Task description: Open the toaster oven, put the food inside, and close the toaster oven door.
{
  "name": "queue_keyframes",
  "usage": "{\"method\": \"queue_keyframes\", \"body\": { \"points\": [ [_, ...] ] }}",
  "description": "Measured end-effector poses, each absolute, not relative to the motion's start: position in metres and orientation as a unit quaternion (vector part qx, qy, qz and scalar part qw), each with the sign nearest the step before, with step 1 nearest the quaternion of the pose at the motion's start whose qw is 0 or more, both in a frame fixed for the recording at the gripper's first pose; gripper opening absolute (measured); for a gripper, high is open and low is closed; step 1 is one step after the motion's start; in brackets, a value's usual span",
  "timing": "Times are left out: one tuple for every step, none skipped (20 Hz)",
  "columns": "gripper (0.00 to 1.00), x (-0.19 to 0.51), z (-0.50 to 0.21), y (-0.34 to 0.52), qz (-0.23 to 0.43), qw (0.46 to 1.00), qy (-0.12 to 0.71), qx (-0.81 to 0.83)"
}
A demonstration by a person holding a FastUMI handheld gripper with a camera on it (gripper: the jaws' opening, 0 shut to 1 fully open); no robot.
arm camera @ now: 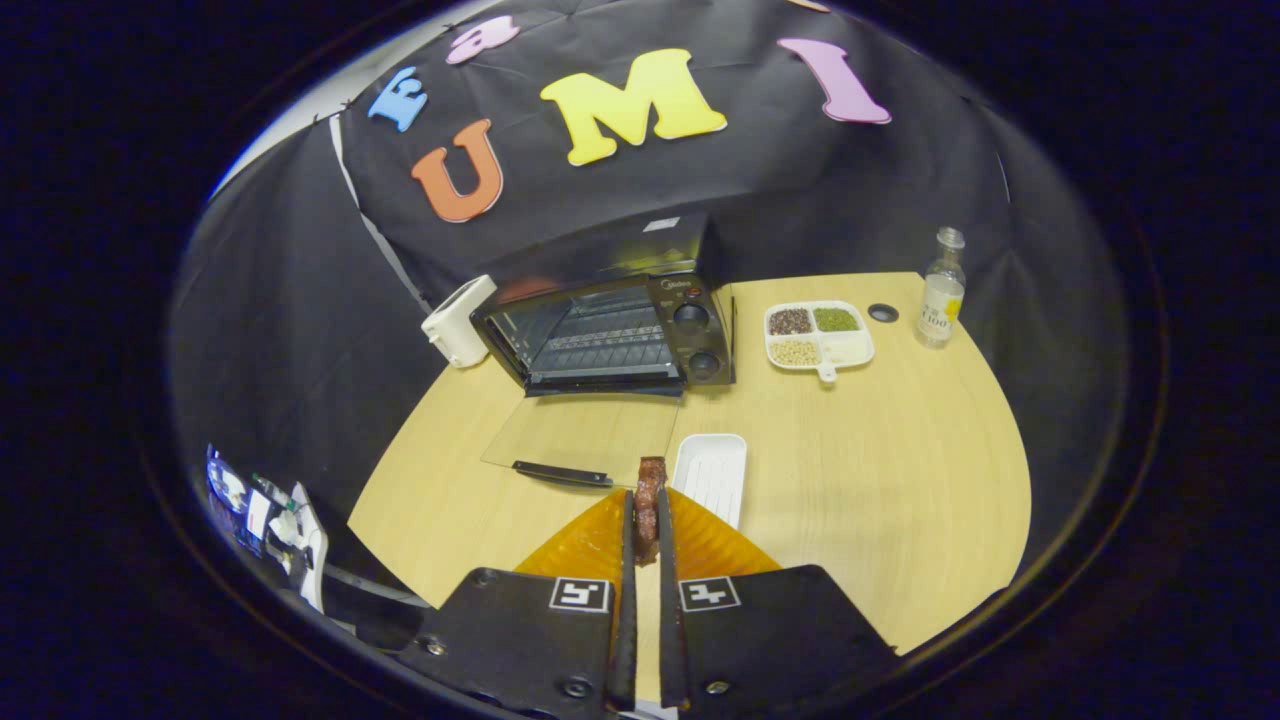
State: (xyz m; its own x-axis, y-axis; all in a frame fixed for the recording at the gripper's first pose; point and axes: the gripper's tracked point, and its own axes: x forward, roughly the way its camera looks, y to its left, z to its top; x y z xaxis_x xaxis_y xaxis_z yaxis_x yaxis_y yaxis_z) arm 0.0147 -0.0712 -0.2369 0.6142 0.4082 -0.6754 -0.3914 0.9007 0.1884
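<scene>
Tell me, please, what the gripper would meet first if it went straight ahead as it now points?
Probably the open glass door of the oven; the gripper grips the food, and depth is unclear.

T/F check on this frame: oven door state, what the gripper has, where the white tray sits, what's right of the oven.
1. The black toaster oven has its glass door closed. False: the door is folded down flat onto the light wooden table, and the wire rack inside is exposed.
2. The gripper is shut on a dark reddish-brown piece of food. True: both fingers press its sides.
3. The empty white rectangular tray sits inside the oven. False: it lies on the table just ahead of the fingers, beside the open door.
4. A white divided dish of beans sits right of the oven. True.
5. A clear glass bottle lies on its side. False: it stands upright.
</scene>
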Motion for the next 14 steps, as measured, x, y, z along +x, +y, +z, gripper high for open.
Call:
{"method": "queue_keyframes", "body": {
  "points": [
    [0.12,0.013,-0.24,-0.061,0.226,0.897,0.38,0.005],
    [0.12,0.011,-0.242,-0.051,0.229,0.895,0.382,0.004],
    [0.12,0.011,-0.244,-0.039,0.231,0.893,0.385,0.005],
    [0.12,0.012,-0.246,-0.029,0.232,0.892,0.388,0.006],
    [0.12,0.013,-0.249,-0.018,0.234,0.891,0.388,0.004],
    [0.12,0.015,-0.251,-0.008,0.237,0.892,0.386,0.001],
    [0.12,0.017,-0.254,0.002,0.239,0.892,0.383,-0.003],
    [0.12,0.02,-0.258,0.01,0.237,0.893,0.383,-0.01],
    [0.12,0.023,-0.262,0.017,0.233,0.893,0.384,-0.017],
    [0.12,0.026,-0.266,0.024,0.232,0.893,0.385,-0.025],
    [0.12,0.027,-0.269,0.032,0.231,0.893,0.385,-0.031],
    [0.12,0.029,-0.271,0.04,0.232,0.893,0.383,-0.035],
    [0.12,0.032,-0.274,0.047,0.233,0.894,0.381,-0.038],
    [0.12,0.035,-0.274,0.053,0.234,0.895,0.379,-0.038]
  ]
}}
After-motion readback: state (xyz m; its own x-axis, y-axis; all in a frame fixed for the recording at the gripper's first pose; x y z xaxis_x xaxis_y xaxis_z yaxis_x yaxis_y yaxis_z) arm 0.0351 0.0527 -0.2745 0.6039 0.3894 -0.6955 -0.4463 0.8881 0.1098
